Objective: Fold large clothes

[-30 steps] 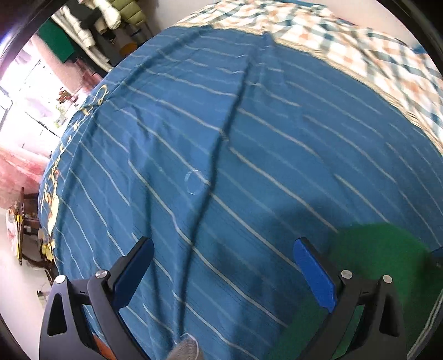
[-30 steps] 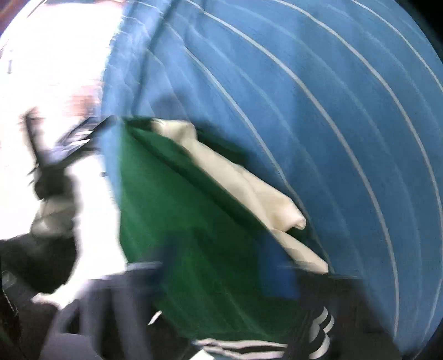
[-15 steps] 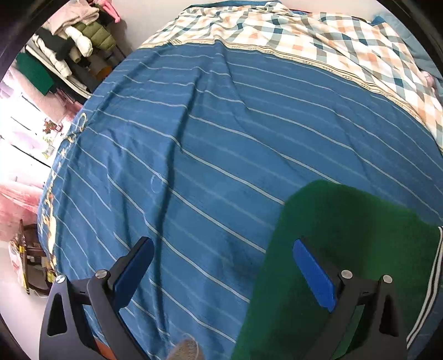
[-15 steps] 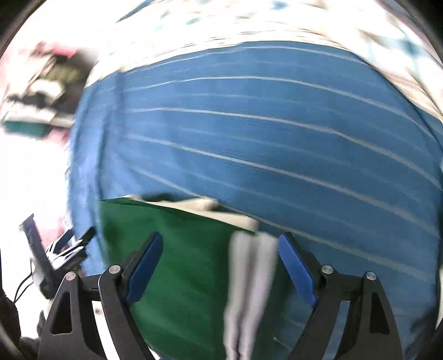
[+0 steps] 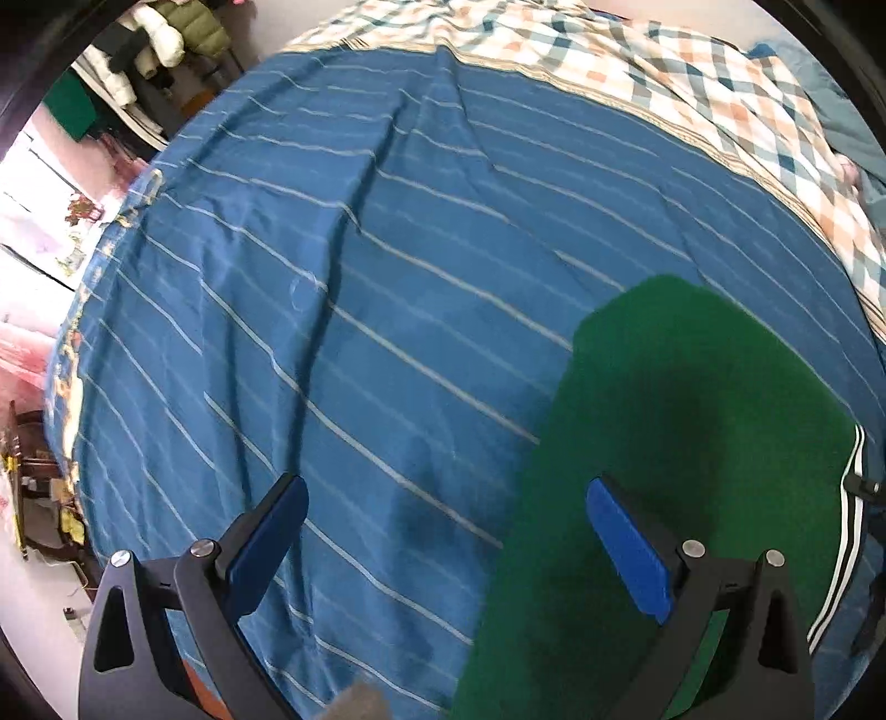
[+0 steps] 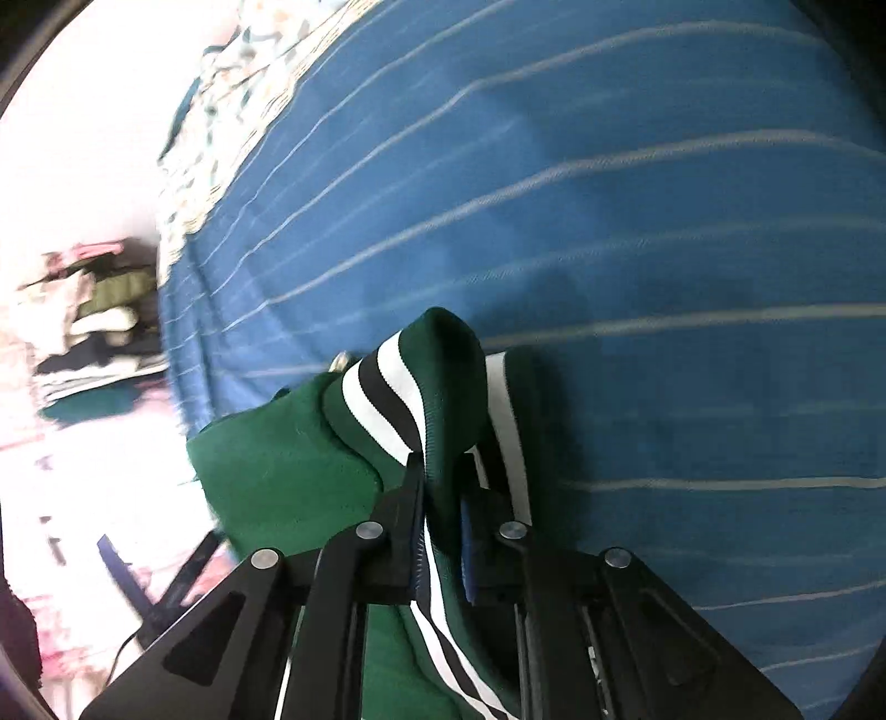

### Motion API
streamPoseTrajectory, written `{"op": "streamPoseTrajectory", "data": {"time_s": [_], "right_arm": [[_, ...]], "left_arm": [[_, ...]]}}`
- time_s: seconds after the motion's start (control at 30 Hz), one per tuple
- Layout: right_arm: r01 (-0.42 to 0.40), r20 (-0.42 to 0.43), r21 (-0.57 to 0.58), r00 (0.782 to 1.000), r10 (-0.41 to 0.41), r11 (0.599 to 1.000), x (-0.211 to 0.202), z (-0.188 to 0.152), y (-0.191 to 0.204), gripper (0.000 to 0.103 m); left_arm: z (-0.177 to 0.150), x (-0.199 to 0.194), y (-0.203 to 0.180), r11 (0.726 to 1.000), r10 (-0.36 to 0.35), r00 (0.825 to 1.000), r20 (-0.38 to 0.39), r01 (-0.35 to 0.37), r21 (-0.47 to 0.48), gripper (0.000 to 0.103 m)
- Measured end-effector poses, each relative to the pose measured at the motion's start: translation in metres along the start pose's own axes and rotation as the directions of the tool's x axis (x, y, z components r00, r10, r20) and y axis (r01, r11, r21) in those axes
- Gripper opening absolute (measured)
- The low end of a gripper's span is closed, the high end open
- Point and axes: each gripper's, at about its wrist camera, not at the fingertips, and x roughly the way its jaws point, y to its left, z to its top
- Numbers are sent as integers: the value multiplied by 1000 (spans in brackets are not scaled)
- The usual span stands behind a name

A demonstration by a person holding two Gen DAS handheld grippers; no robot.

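A dark green garment [image 5: 681, 443] with a black-and-white striped hem lies on the blue striped bedsheet [image 5: 387, 249], at the right in the left wrist view. My left gripper [image 5: 443, 531] is open and empty above the sheet; its right finger hangs over the garment's left part. In the right wrist view my right gripper [image 6: 443, 498] is shut on the garment's striped hem [image 6: 398, 399], which bunches up above the jaws. The green cloth [image 6: 277, 476] spreads to the left of them.
A checked orange and teal quilt [image 5: 692, 83] lies along the far end of the bed. A rack with jackets and clothes [image 5: 155, 50] stands beyond the bed's far left corner. The bed's left edge drops to a cluttered floor [image 5: 33, 487].
My right gripper was open half a second ago and has shut on the striped hem. The left wrist view has shifted slightly, so the garment sits a little lower right.
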Motion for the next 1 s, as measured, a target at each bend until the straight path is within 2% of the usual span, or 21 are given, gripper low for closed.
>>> {"op": "streamPoseTrajectory", "data": {"time_s": [0.03, 0.07, 0.1, 0.13, 0.17, 0.23, 0.3, 0.4, 0.5, 0.53, 0.57, 0.63, 0.7, 0.77, 0.83, 0.9, 0.93, 0.97, 1.0], "right_arm": [[6, -15, -53, 1000, -7, 999, 0, -3, 6, 40], [31, -26, -95, 999, -34, 995, -2, -8, 10, 53], [21, -33, -122, 999, -26, 992, -7, -12, 10, 82], [-3, -42, -136, 999, -3, 991, -8, -16, 9, 95], [-46, -73, -145, 997, 35, 988, -4, -24, 5, 95], [-75, -144, -143, 988, 54, 987, 9, -33, -8, 95], [-132, -251, -124, 963, 98, 983, 44, -46, -22, 95], [-177, -315, -117, 940, 133, 977, 81, -56, -30, 97], [-220, -288, -128, 941, 176, 967, 101, -57, -24, 96], [-225, -287, -131, 941, 181, 965, 104, -58, -20, 87], [-251, -282, -114, 936, 211, 961, 108, -61, -16, 73], [-263, -268, -45, 933, 242, 964, 117, -66, -16, 62], [-289, -232, 56, 927, 294, 956, 120, -76, -21, 55], [-347, -174, 191, 909, 380, 918, 119, -93, -28, 50], [-416, -118, 308, 876, 468, 856, 118, -118, -34, 49], [-444, -77, 379, 859, 506, 812, 119, -143, -36, 49], [-450, -58, 394, 858, 511, 801, 121, -154, -37, 49], [-424, -54, 372, 878, 475, 826, 121, -160, -34, 49], [-389, -53, 338, 901, 430, 857, 121, -162, -31, 54]], "left_arm": [[-3, 2, 2, 1000, -21, 1000, -3, 21, -1, 103], [-6, 4, 5, 999, -39, 999, -4, 39, -2, 103], [-10, 6, 7, 997, -77, 997, -8, 77, -3, 103], [-12, 8, 8, 994, -112, 994, -10, 112, -3, 103], [-15, 12, 9, 986, -170, 985, -18, 170, 0, 103], [-19, 21, 7, 960, -280, 959, -46, 281, 8, 103], [-23, 36, 2, 922, -387, 919, -80, 388, 5, 103], [-23, 48, -7, 886, -461, 879, -122, 463, -20, 103], [-18, 46, -15, 884, -463, 878, -121, 468, 8, 103], [-17, 44, -18, 887, -456, 882, -118, 461, 25, 103], [-15, 43, -20, 889, -449, 885, -122, 456, 40, 103], [-10, 45, -20, 890, -442, 888, -127, 452, 60, 103], [-5, 46, -19, 886, -444, 886, -136, 457, 79, 103], [0, 44, -15, 881, -445, 885, -137, 460, 106, 103], [3, 43, -9, 869, -456, 877, -150, 475, 137, 103], [9, 47, -8, 852, -474, 864, -171, 499, 159, 103], [10, 49, -8, 847, -475, 861, -182, 504, 171, 103], [13, 51, -9, 839, -476, 858, -195, 509, 191, 103], [15, 54, -11, 828, -483, 851, -206, 520, 209, 103]]}}
